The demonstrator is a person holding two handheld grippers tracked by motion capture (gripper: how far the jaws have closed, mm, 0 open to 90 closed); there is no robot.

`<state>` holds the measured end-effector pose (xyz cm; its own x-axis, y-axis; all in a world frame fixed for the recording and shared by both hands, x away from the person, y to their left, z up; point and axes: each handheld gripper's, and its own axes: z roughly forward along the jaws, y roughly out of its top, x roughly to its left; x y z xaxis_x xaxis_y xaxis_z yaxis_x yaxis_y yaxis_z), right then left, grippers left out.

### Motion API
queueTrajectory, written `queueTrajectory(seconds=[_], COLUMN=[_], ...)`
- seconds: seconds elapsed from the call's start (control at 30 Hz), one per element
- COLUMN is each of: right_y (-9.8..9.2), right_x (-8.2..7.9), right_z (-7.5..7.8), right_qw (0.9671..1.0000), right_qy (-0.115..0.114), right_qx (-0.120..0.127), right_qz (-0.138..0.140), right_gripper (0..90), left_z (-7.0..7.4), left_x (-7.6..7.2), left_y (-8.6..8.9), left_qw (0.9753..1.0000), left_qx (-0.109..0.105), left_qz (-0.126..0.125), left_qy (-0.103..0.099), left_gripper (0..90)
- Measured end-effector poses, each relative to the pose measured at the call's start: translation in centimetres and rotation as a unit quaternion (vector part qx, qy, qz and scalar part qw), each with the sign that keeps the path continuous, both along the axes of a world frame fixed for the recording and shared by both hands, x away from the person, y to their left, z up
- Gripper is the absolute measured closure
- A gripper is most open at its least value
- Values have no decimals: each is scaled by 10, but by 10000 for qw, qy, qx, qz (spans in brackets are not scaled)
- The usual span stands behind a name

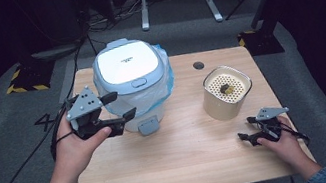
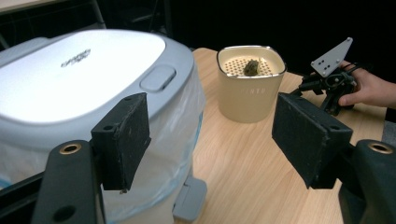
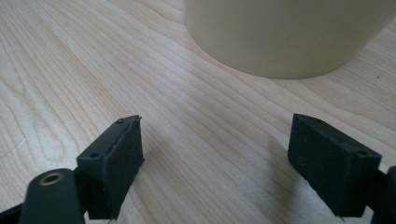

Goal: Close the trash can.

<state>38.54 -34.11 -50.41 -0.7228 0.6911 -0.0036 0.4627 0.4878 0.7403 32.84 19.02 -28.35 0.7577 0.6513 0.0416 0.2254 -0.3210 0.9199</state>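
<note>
Left gripper [image 1: 120,106] wide open and empty, jaws beside the bin [image 1: 133,81] at table [image 1: 184,164] left, right gripper [image 1: 247,128] wide open, empty, low near the cream container [image 1: 226,93].

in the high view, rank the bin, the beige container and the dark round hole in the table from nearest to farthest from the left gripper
1. Bin: right beside the left gripper, at the table's left.
2. Beige container: across the table, on the right.
3. Dark round hole: near the far edge, behind the container; close to the container's distance, so this order is unsure.
</note>
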Motion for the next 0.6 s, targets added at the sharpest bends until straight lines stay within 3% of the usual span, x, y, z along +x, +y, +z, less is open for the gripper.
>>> queueTrajectory(seconds=[0.27, 0.53, 0.57, 0.6], right_y=[0, 0, 0, 0], right_x=[0, 0, 0, 0], right_z=[0, 0, 0, 0], right_qw=[10000, 10000, 10000, 10000], right_qy=[1, 1, 1, 1], right_qx=[1, 3, 3, 3], right_qz=[0, -1, 1, 1], right_gripper=[183, 182, 182, 182], left_z=[-37, -80, -92, -92], left_x=[-16, -20, -20, -20], left_y=[9, 13, 14, 14], left_qw=[9998, 9990, 9985, 9985], left_qx=[86, 81, 110, 110], left_qz=[158, 304, 368, 368], left_qy=[129, 328, 389, 389], left_gripper=[280, 278, 278, 278])
